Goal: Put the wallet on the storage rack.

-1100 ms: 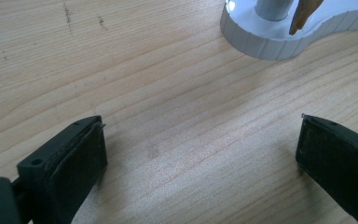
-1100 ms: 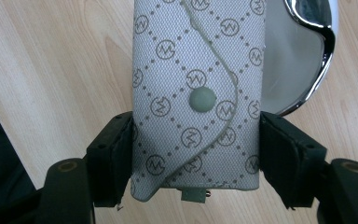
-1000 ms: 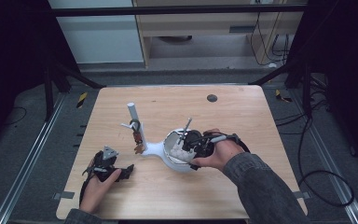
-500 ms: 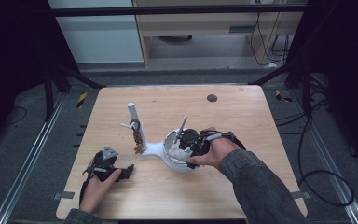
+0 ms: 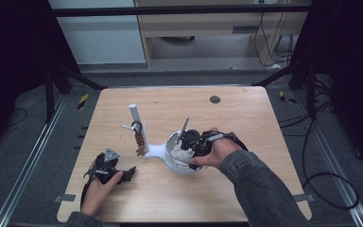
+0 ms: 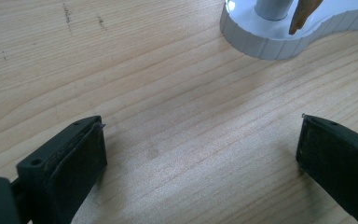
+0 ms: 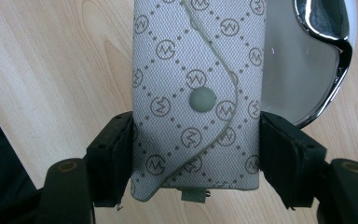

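Observation:
A grey-white fabric pouch [image 7: 196, 93] with a printed monogram pattern and a round snap button sits between the jaws of my right gripper [image 7: 196, 158], whose pads press on its two sides. A shiny dish [image 7: 303, 70] lies beside it on the wood. In the high view my right gripper [image 5: 189, 142] hangs over the white bowl [image 5: 179, 165] of a stand at the table's middle. My left gripper [image 5: 123, 174] rests on the table at the front left. Its jaws [image 6: 200, 149] stand wide apart over bare wood.
The white stand has an upright post [image 5: 134, 116] with small hooks, and a brown piece [image 6: 303, 14] hangs near its round base [image 6: 270, 39]. A dark round hole [image 5: 214, 99] marks the far side of the table. Black frame legs flank the table.
My right hand has edged slightly to the left over the bowl with the pouch still gripped. The left hand has stayed put.

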{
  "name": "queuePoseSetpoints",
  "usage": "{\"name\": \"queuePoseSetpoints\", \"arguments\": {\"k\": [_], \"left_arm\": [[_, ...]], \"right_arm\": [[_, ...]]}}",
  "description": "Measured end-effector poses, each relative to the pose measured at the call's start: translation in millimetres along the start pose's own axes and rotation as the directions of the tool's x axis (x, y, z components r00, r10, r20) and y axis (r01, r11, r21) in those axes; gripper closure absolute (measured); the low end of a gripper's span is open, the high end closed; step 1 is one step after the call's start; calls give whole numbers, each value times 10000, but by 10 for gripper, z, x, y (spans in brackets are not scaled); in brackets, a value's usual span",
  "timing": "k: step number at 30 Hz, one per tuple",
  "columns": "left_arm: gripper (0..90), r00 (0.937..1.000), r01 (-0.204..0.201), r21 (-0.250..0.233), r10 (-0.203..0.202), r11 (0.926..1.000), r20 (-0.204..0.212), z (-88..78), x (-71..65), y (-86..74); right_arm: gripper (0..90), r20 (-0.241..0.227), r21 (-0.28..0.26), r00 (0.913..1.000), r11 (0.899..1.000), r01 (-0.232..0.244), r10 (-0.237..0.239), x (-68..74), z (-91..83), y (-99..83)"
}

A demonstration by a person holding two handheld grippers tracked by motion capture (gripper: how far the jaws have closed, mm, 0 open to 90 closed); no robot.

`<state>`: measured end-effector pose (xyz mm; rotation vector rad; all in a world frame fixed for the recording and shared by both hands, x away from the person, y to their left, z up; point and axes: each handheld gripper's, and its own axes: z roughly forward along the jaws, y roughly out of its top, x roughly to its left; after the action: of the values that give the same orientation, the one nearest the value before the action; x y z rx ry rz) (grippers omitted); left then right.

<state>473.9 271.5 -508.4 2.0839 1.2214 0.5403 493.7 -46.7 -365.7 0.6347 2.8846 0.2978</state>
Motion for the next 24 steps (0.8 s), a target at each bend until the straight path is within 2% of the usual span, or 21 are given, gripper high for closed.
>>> {"name": "queuePoseSetpoints", "arguments": {"k": [11,24], "left_arm": [[7,10000,2,1,-2,10000,4,0,0,0],[7,10000,0,-1,0,10000,4,0,0,0]], "right_arm": [[314,-18,180,10000,9998,-94,94,-43,38,74],[313,112,345,9990,9984,-439,435,-132,102,139]]}}
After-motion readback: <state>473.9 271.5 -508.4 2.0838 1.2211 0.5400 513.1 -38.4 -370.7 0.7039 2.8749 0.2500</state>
